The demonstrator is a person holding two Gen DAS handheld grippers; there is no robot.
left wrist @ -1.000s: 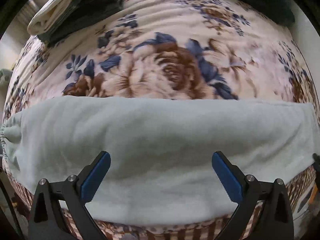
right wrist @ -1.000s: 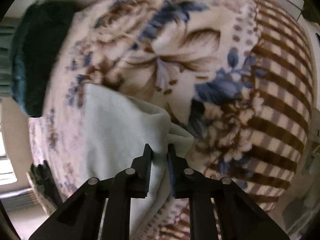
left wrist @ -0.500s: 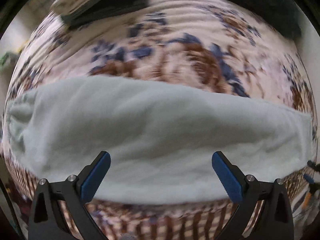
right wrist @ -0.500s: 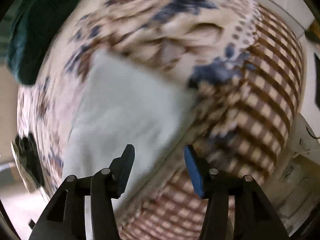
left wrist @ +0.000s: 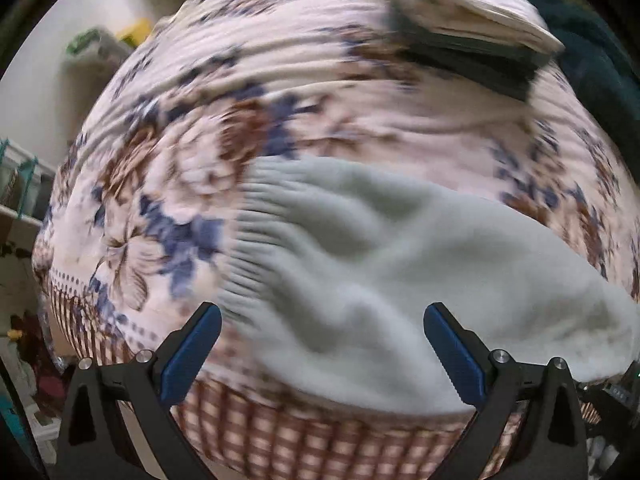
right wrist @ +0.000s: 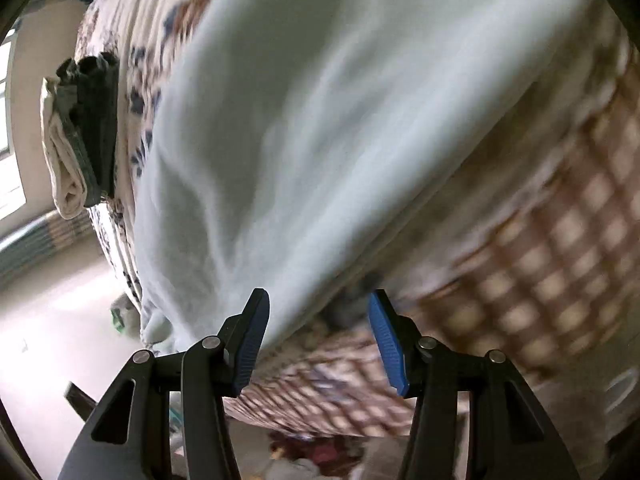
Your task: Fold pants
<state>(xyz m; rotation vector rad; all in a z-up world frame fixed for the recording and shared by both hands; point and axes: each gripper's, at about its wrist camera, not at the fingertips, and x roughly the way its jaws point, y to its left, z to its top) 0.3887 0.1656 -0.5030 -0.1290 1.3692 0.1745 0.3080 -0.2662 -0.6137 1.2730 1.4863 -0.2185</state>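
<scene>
So there's one pair of pants [left wrist: 400, 280], pale mint green fleece, lying folded into a long band on a bed with a floral blanket [left wrist: 192, 168] (cream with brown and blue flowers, checked brown border along the edge). At the far side of the bed sits one stack of folded clothes [left wrist: 472, 40], a cream piece on top of dark ones, and a dark teal cloth [left wrist: 600, 52] is bunched at the corner beyond it. Both views are pretty smeared, so fine detail is a wash.

Two grippers, two fingers each, all with blue pads. The left gripper [left wrist: 320, 348] is spread wide and has hold of nothing. It points almost straight down over the ribbed waistband end of the pants, with that end showing between and just ahead of its fingers. Whether the pads touch the fabric I can't tell, but they sure aren't squeezing it.

The right gripper [right wrist: 318, 336] has just been opening and now sits about halfway apart, nothing pinched. In its view the pants run as a long band away from the fingers, and the near edge of the fabric passes between the two pads, closer to the left one. The checked blanket border [right wrist: 560, 240] lies to the right of it.
</scene>
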